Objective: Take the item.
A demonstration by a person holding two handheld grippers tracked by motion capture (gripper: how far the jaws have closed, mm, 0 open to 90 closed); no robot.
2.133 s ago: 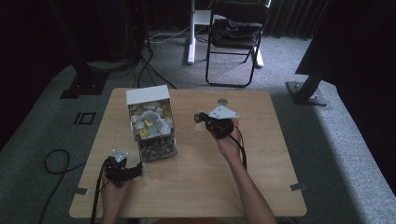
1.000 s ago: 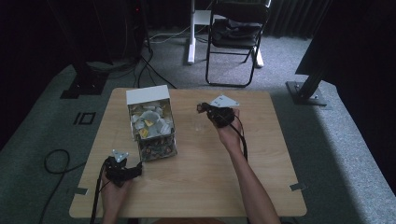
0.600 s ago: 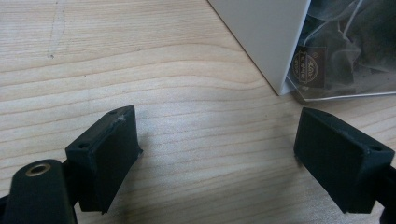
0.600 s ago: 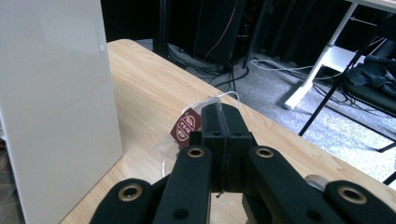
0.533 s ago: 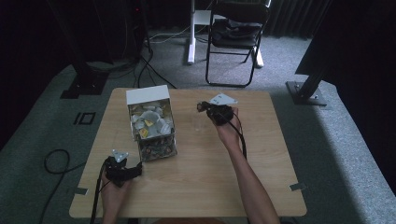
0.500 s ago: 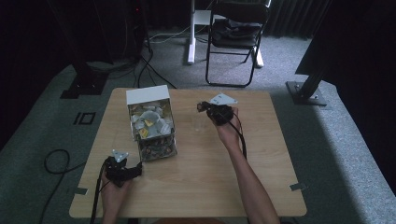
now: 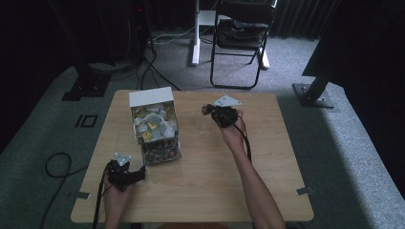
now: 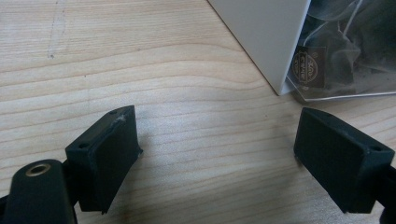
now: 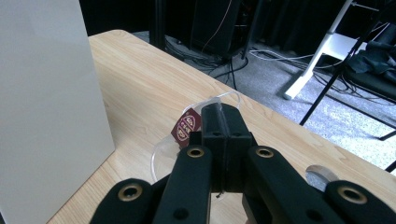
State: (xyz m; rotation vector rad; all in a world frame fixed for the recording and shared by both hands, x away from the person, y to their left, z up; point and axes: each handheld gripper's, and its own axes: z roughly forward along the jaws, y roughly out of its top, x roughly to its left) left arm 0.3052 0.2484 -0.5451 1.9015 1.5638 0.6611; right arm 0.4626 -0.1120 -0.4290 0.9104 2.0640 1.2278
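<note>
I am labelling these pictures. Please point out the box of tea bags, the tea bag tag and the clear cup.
box of tea bags point(image 7: 152, 98): high view, white lid.
tea bag tag point(image 9: 187, 126): right gripper view, maroon face.
clear cup point(image 9: 159, 148): right gripper view, left rim.

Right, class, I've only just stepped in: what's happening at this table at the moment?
A person works at a wooden table with a claw in each hand. The right claw is shut, with a maroon tea bag tag showing beside its jaws, above a clear plastic cup. The left claw rests open on the tabletop near the clear box of tea bags, holding nothing.
</note>
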